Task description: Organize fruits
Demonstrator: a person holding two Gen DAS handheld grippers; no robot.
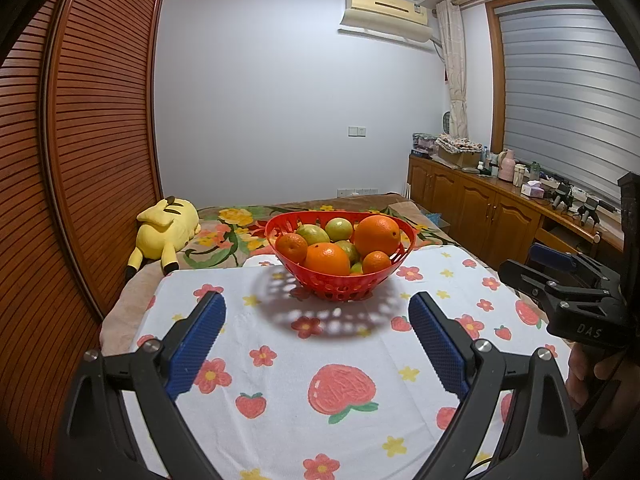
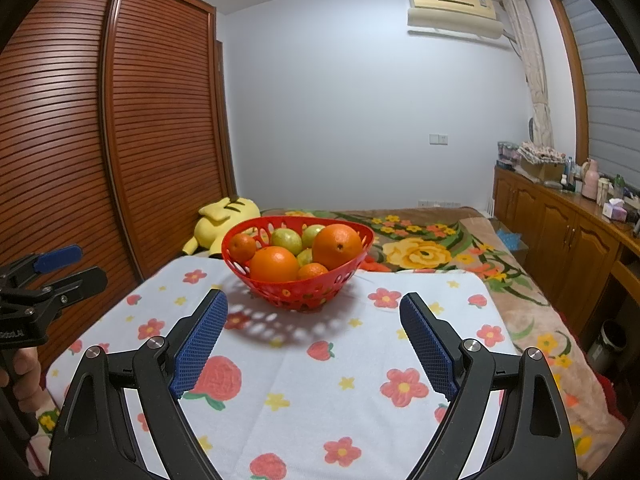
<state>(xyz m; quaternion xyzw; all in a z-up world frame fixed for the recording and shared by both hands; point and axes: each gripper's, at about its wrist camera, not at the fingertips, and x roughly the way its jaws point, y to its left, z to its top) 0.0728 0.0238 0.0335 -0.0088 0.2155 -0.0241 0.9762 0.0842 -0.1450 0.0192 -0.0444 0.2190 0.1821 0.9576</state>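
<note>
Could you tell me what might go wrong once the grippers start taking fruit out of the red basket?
The fruit is heaped in the red basket, so lifting a large orange may shift the small orange leaning beside it. The light basket may also slide on the cloth.

Both wrist cameras look forward and slightly down along their own fingers, from low over the near edge of the flowered cloth (image 1: 280, 360). The 2 views share the red basket (image 1: 340, 292) near ahead; each also catches the other gripper at its side edge.
</note>
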